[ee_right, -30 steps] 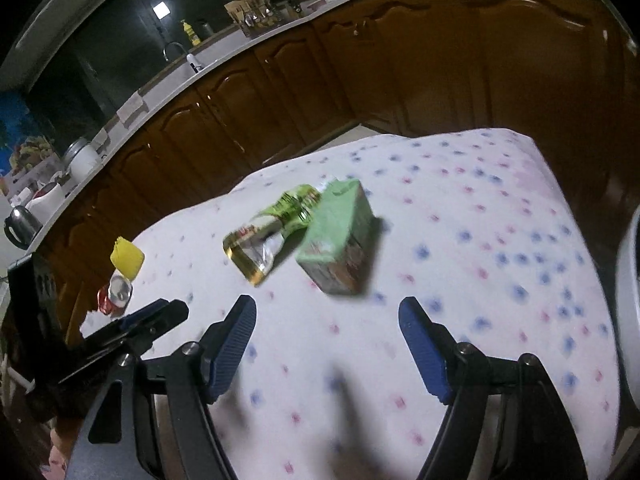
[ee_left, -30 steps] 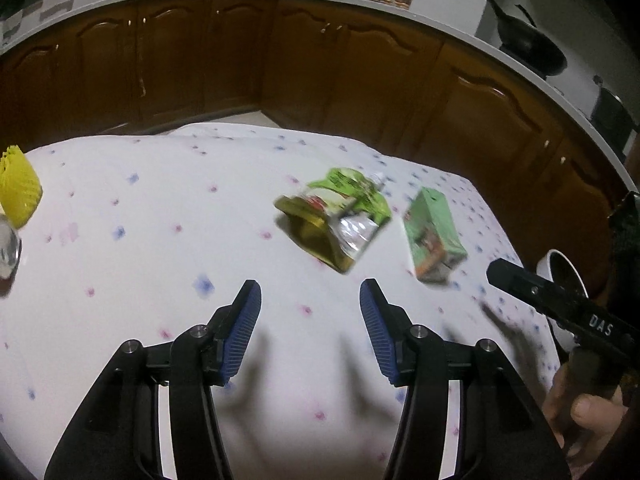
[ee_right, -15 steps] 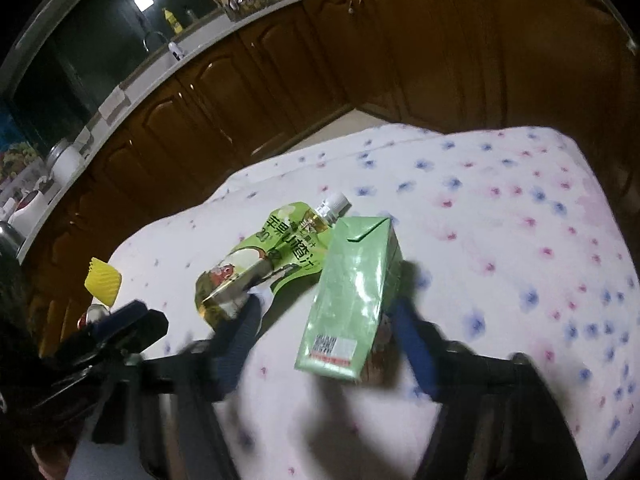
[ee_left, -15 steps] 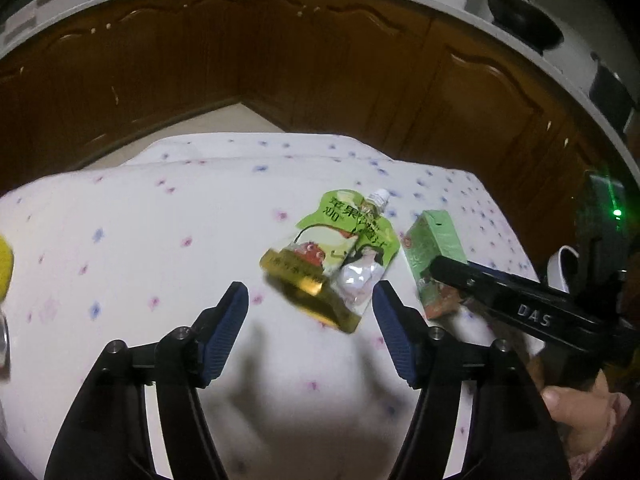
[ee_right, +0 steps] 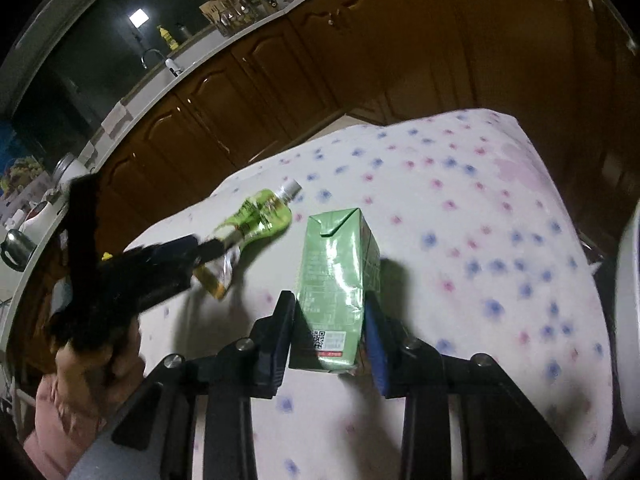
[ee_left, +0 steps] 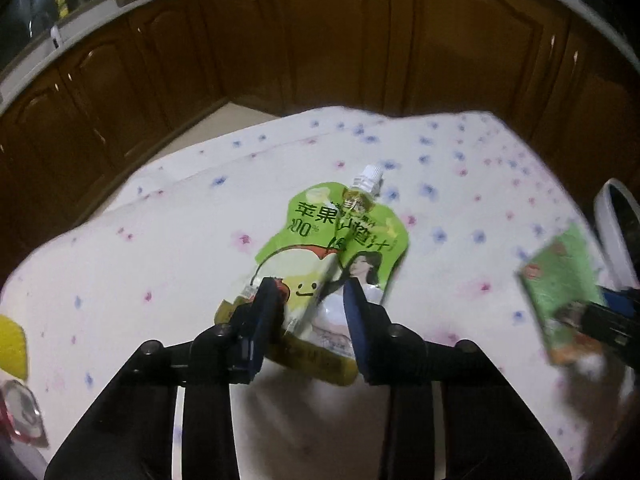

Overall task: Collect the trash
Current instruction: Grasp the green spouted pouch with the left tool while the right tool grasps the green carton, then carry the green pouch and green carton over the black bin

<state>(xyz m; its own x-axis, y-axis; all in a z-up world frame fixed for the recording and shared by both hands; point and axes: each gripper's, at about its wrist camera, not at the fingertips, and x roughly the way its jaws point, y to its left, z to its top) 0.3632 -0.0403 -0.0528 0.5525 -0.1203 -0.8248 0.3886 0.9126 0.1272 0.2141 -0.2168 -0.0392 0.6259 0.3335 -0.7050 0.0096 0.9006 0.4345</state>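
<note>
Table covered by a white cloth with pink and blue flowers (ee_left: 160,248); its far edge falls toward brown wooden cabinets (ee_left: 280,40), and bare cloth lies on every side of the trash. A white bin rim (ee_left: 608,216) stands at the right edge. Compared with half a second ago, both claws have closed in from open. The left claw (ee_left: 310,300), held low and pointing forward, clamps the crumpled green juice pouch with a white spout (ee_left: 336,240). The right claw (ee_right: 330,320) is clamped on the green drink carton (ee_right: 336,276), which stands upright on the cloth.
</note>
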